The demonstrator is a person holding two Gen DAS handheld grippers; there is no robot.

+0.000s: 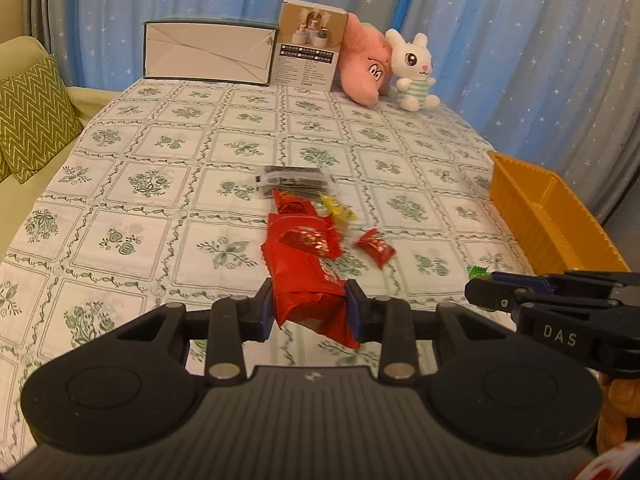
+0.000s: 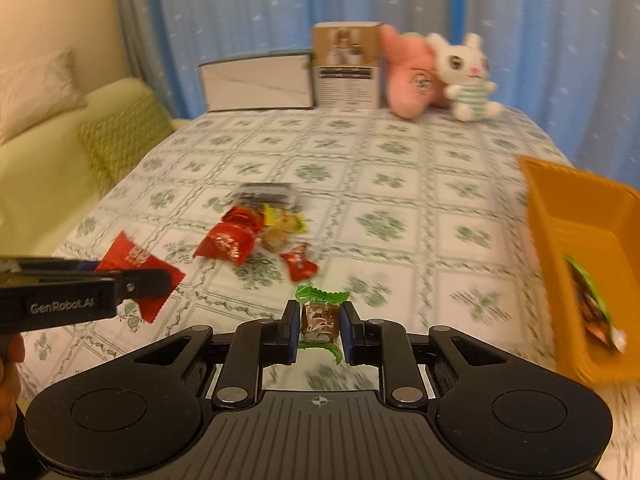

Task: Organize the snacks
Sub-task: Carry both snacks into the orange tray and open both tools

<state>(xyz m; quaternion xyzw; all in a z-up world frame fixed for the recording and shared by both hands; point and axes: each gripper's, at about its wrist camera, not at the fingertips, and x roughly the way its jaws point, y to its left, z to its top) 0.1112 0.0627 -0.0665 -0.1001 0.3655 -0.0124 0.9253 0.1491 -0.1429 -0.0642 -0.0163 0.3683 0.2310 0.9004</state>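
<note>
I am gripping a large red snack packet in my left gripper, its two fingers pinching the packet from both sides and holding it up off the green-patterned tablecloth. Just beyond it, mid-table, the loose pile is lying: a black-and-white packet at the far end, another red packet nearer, a yellow candy beside them, and a small red candy a little apart on the right. Moving right, my right gripper is squeezing a green-wrapped brown candy between its fingers, above the cloth and near the table's front edge. Furthest right, the orange bin is sitting at the table's right edge, already containing one green-edged packet against its near wall. At the back, a white box, a printed carton, a pink plush and a white bunny are standing in front of the blue curtain.
</note>
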